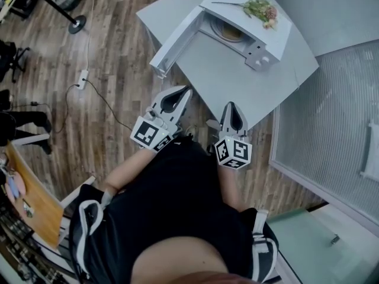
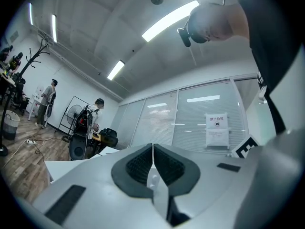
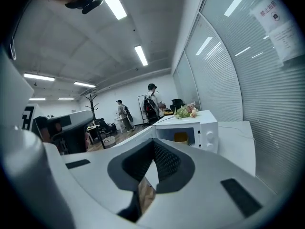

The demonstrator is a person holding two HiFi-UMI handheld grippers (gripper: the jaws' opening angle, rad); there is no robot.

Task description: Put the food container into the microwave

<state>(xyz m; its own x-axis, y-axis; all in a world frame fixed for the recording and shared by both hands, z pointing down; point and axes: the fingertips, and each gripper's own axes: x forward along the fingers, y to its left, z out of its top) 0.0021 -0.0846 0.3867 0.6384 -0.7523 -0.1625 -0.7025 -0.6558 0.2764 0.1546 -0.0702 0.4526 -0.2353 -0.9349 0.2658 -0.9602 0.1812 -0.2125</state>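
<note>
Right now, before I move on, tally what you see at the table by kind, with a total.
Table: 1
Microwave, door open: 1
Food container, inside the microwave: 1
Bunch of flowers, on top of the microwave: 1
Hand-held grippers: 2, the left hand-held gripper and the right hand-held gripper, both shut and empty
Total: 6

The microwave point(image 1: 256, 18) is sitting at the far edge of the counter point(image 1: 237, 84), its door point(image 1: 175, 42) hanging open toward the left edge. The food container point(image 1: 230, 33) is sitting inside it and flowers point(image 1: 260, 8) are lying on top. The left gripper point(image 1: 187, 90) and right gripper point(image 1: 230, 105) are hovering side by side by the counter's near corner, well apart from the microwave.
</note>
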